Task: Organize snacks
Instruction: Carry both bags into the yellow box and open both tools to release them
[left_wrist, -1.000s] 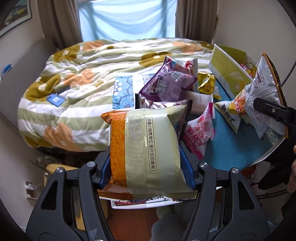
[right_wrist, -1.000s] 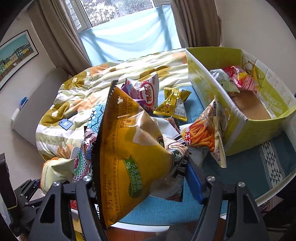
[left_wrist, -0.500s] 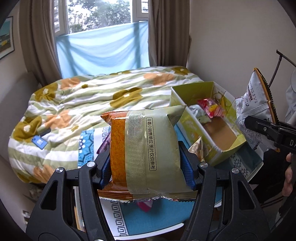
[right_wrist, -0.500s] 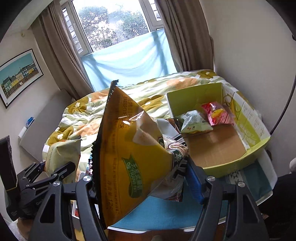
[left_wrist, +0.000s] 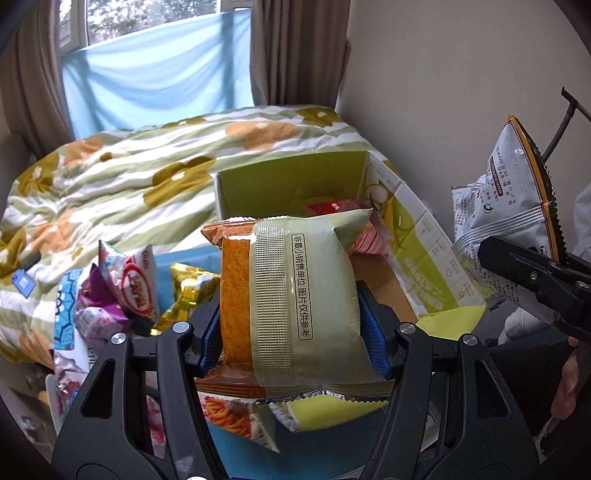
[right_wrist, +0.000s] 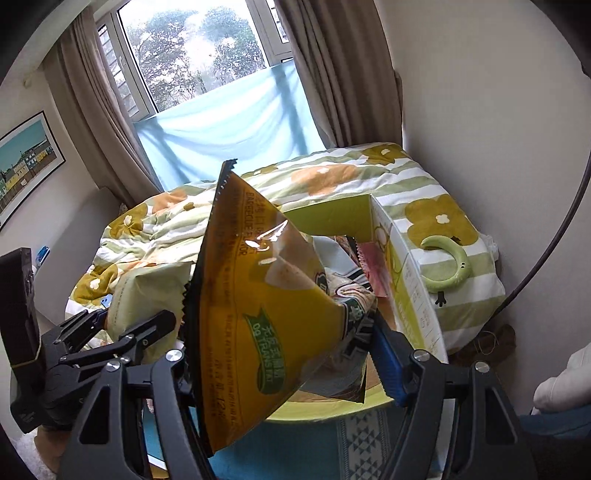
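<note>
My left gripper (left_wrist: 291, 332) is shut on a pale green and orange snack bag (left_wrist: 291, 295) and holds it just in front of the open green cardboard box (left_wrist: 417, 254). My right gripper (right_wrist: 284, 354) is shut on a yellow chip bag (right_wrist: 258, 314), held over the box (right_wrist: 410, 291); the same bag shows silver-backed at the right of the left wrist view (left_wrist: 509, 199). A red snack (left_wrist: 332, 206) lies inside the box. The left gripper and its bag (right_wrist: 147, 291) show at the left of the right wrist view.
Loose snacks lie on the teal table (left_wrist: 236, 458): a purple and red-white bag (left_wrist: 129, 288), a gold packet (left_wrist: 188, 291), an orange fries bag (left_wrist: 236, 417). A floral duvet bed (left_wrist: 110, 184) lies behind. A green neck pillow (right_wrist: 447, 266) rests on the bed beside the box.
Both grippers have moved with their bags toward the green box, which now sits larger and closer. The left gripper has come lower, so the loose snacks show again at its left.
</note>
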